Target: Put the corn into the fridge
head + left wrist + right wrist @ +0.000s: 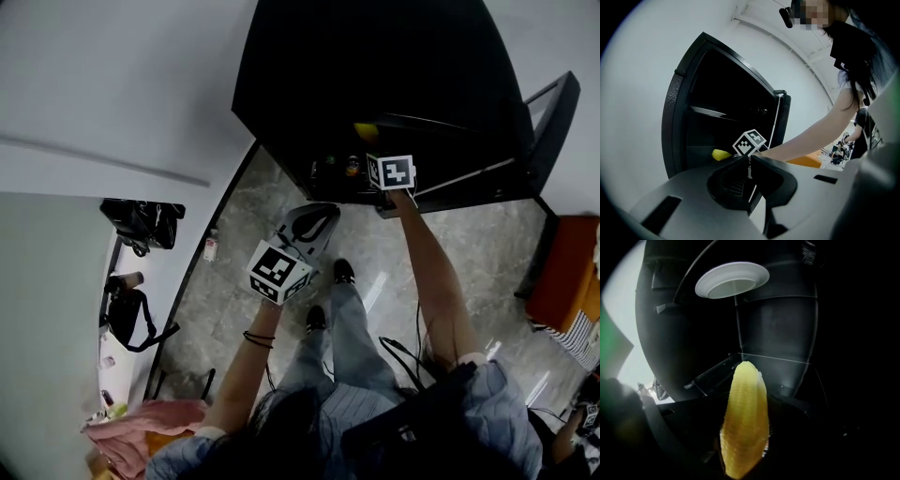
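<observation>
Right gripper [373, 150]: closed on the lower end of the corn [744, 420]. The dark jaws press it from both sides at the bottom centre of the right gripper view.
Corn: yellow and held lengthwise along the jaws, with its tip pointing forward into the fridge [375, 56]. In the head view it is a small yellow spot at upper centre, just inside the dark opening. Whether it touches anything inside cannot be told.
Right arm: stretched forward from the lower right of the head view, with the marker cube just outside the fridge front.
Left gripper [750, 168]: jaws drawn together with nothing between them. In the head view it sits at centre frame, held back from the fridge above the floor [234, 253] and aimed at the opening.
Shelf [778, 366]: glass, at mid frame in the right gripper view, just behind the corn's tip.
Plate [732, 280]: white, on a higher level of the fridge, at top centre of the right gripper view.
Fridge: black, with an unlit interior. It fills the top centre of the head view.
Door [553, 112]: swung open at the upper right of the head view.
Floor: grey and marbled, with the person's dark shoes [343, 271] on it just below the left gripper.
Bag [141, 222]: black, at left of the head view, well apart from the fridge.
</observation>
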{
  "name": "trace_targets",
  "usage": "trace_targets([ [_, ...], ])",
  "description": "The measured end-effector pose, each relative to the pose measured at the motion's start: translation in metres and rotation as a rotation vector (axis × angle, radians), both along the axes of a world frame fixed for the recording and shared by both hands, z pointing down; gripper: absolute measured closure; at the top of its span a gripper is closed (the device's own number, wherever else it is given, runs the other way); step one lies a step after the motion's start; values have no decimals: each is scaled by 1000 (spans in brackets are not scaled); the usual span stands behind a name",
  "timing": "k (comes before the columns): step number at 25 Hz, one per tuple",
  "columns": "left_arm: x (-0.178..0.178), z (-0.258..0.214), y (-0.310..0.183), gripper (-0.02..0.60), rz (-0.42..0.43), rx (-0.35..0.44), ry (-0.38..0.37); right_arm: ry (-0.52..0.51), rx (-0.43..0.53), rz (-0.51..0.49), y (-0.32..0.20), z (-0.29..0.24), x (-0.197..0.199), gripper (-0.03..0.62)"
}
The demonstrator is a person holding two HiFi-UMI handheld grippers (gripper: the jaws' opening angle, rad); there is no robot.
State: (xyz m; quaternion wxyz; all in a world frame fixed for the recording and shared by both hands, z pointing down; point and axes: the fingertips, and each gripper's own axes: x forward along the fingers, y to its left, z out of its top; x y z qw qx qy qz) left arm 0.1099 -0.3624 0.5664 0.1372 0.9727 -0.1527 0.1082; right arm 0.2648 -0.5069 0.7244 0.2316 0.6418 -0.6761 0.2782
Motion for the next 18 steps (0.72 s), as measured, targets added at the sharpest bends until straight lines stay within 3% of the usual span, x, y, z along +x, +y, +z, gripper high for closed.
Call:
trace_targets([
  [18, 3, 18, 6, 574, 18, -35, -19, 199, -36, -156, -33, -2, 9, 347],
])
